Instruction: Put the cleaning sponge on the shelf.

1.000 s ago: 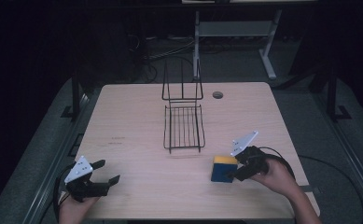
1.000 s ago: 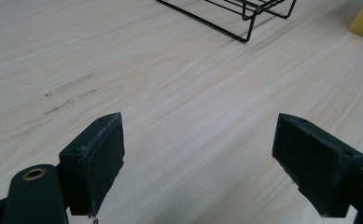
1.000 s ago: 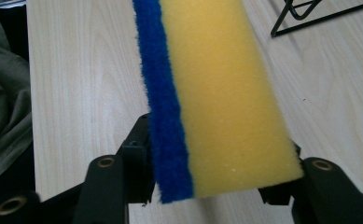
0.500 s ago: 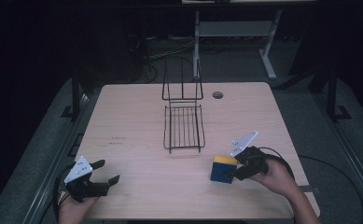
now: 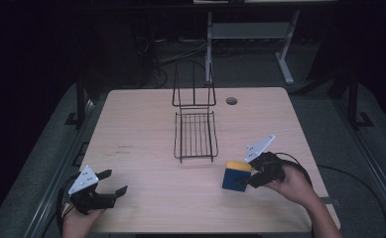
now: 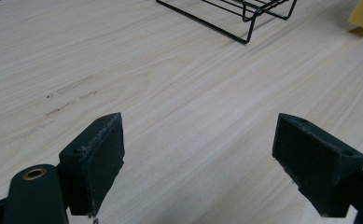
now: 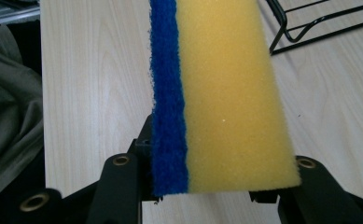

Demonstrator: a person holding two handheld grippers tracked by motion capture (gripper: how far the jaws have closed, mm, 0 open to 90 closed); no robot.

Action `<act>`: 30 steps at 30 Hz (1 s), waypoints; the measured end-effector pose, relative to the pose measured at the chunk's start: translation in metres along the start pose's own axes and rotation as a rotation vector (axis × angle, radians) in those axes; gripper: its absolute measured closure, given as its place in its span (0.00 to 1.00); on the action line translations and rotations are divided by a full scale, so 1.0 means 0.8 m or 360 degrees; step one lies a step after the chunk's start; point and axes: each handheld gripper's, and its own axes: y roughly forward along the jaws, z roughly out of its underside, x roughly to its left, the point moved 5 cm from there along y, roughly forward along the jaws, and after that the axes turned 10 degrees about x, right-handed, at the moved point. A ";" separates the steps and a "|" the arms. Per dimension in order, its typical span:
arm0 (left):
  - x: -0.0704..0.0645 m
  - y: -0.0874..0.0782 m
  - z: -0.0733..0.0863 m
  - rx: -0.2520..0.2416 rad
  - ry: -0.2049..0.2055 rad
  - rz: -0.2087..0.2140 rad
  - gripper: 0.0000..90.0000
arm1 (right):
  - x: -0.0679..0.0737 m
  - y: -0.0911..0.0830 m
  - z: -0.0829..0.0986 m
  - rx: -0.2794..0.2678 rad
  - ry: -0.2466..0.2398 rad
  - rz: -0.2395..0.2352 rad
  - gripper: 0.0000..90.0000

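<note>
No real change over the last second: my right claw (image 5: 246, 179) stays clamped on the sponge (image 5: 235, 175) beside the rack (image 5: 195, 134), left claw (image 5: 112, 182) idles wide open and empty, so I read the placing as pending.

I take this for a lab: a bare wooden counter (image 5: 146, 148) in a dark room, cables (image 5: 160, 59) on the floor, a metal stand (image 5: 250, 34) behind.

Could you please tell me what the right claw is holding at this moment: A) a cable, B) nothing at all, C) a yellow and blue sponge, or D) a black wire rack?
C: in the right gripper view the sponge sits clamped in the right claw, and the high view shows it held near the wire rack, while the left claw stands open over the table.
</note>
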 end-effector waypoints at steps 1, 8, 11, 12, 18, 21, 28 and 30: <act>0.000 0.000 0.000 0.0000 0.0001 0.0001 0.18 | -0.001 0.000 0.000 -0.0001 0.0004 -0.0002 0.62; 0.000 0.000 -0.001 -0.0004 -0.0001 0.0001 0.18 | -0.005 -0.001 -0.011 0.0009 -0.0004 -0.0009 0.62; 0.000 0.000 -0.001 -0.0007 0.0000 0.0001 0.18 | -0.007 -0.001 -0.018 -0.0003 -0.0012 -0.0014 0.62; 0.001 0.000 -0.001 -0.0006 -0.0001 0.0001 0.18 | -0.008 -0.001 -0.020 0.0000 -0.0013 -0.0016 0.62; 0.002 -0.001 0.000 -0.0010 -0.0012 0.0005 0.18 | -0.010 -0.003 -0.030 0.0000 -0.0028 -0.0010 0.62; 0.001 0.000 -0.001 -0.0011 -0.0011 0.0007 0.18 | -0.014 -0.006 -0.036 -0.0017 -0.0035 -0.0007 0.62; -0.001 0.002 -0.001 -0.0004 -0.0008 0.0015 0.18 | -0.018 -0.007 -0.047 -0.0025 -0.0041 -0.0013 0.62; -0.001 0.002 -0.001 -0.0005 -0.0005 0.0014 0.18 | -0.020 -0.008 -0.052 -0.0023 -0.0042 -0.0016 0.62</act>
